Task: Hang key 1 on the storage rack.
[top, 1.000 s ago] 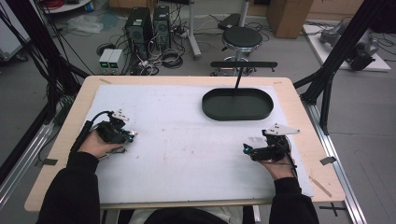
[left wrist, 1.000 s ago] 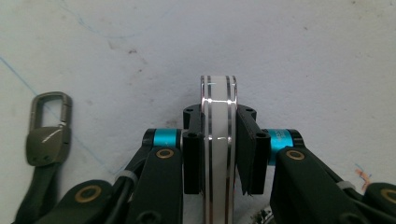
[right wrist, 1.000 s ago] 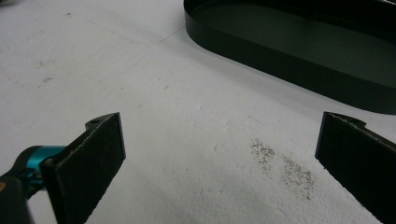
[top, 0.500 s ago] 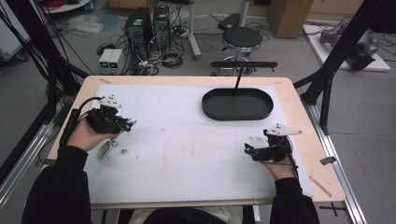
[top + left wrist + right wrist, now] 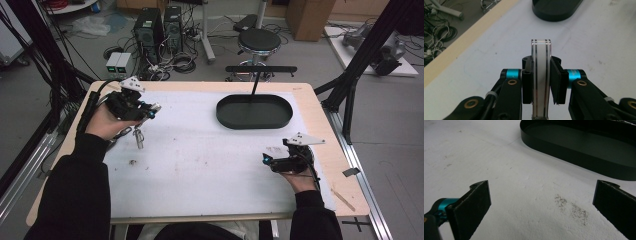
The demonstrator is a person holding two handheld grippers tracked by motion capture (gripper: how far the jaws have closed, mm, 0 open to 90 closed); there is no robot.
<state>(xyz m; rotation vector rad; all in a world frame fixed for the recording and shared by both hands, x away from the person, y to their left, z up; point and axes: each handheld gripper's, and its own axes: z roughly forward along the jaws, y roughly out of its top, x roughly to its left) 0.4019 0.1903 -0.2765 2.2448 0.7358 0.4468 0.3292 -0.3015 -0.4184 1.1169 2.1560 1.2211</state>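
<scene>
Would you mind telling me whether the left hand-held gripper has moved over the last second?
Yes. The left hand-held gripper has moved away from the person toward the table's far edge, and is now roughly level with the black tray.

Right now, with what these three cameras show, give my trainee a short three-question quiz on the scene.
1. True or false: the left gripper is shut on a clear strip.
2. The right gripper is: A) open B) shut on a tool C) inside the tray.
3. Fill in: the black oval tray sits at the table's far ____ side.

Key: 1 true; 2 A; 3 right.
</scene>
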